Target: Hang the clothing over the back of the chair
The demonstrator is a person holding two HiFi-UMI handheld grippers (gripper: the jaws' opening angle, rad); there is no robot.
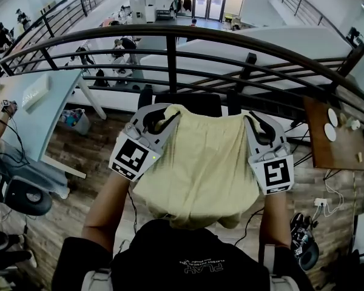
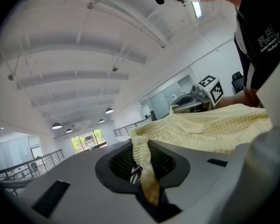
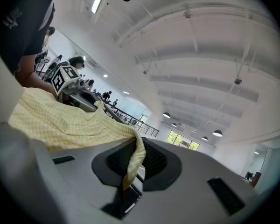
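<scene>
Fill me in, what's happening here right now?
A person holds a pale yellow checked garment spread between both grippers: the left tongs and the right tongs are each shut on a top corner. Its top edge is at the black chair back by the railing; whether it rests there is unclear.

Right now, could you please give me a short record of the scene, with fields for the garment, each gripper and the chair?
garment: yellow checked cloth, spread flat between both grippers
left gripper: shut on one top corner of the garment
right gripper: shut on the other top corner
chair: black back just beyond the garment's top edge; contact cannot be told
railing: dark bars behind the chair
task state: garment held up, not yet draped over the back
</scene>
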